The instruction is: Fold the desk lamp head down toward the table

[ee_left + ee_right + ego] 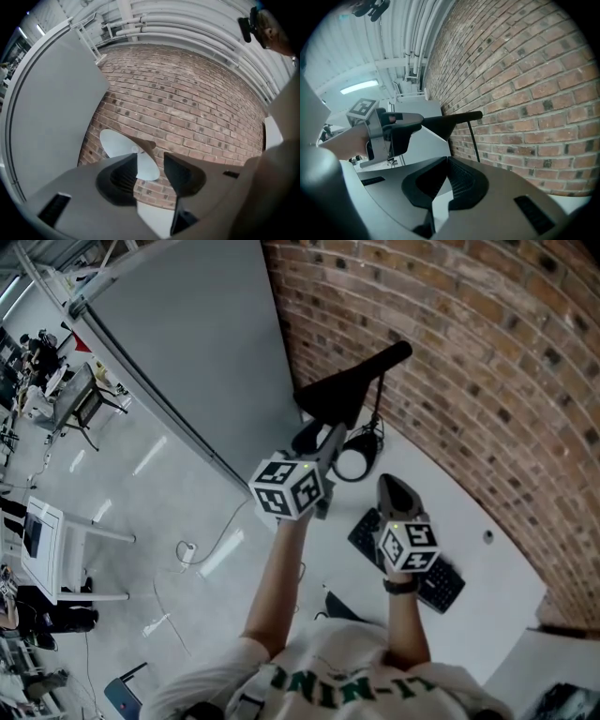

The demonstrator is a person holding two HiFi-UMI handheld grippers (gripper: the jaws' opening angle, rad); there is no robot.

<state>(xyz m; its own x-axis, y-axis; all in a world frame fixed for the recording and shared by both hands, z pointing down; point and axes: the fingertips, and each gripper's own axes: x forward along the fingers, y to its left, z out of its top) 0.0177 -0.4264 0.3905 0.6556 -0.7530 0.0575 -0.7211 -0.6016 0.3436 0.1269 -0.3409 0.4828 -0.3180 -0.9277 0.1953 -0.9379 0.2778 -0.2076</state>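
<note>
- Looks down on a brick wall [469, 352] that runs along the far, right side.
- Finds a grey panel [197, 343] standing left of that wall and meeting it at a corner.
- Takes in a white table [497, 587] set against the bricks.
- Places the black desk lamp [352, 381] at the table's far end, near that corner. Shows its long head raised well above the tabletop on a thin stem [379, 404], roughly level and not folded down.
- Notes a black keyboard [441, 582] lying flat on the table, nearer the person.
- Holds the left gripper [150, 157] up close by the lamp head's wider end, with the jaws spread wide and pressing on nothing. Cannot tell whether it touches the head. Catches a white, blade-like surface [117, 143] just beyond the gap, against the bricks.
- Carries the right gripper [447, 158] lower, above the keyboard's far end and pointing toward the wall. Shows its jaws pressed together at the tips with nothing pinched.
</note>
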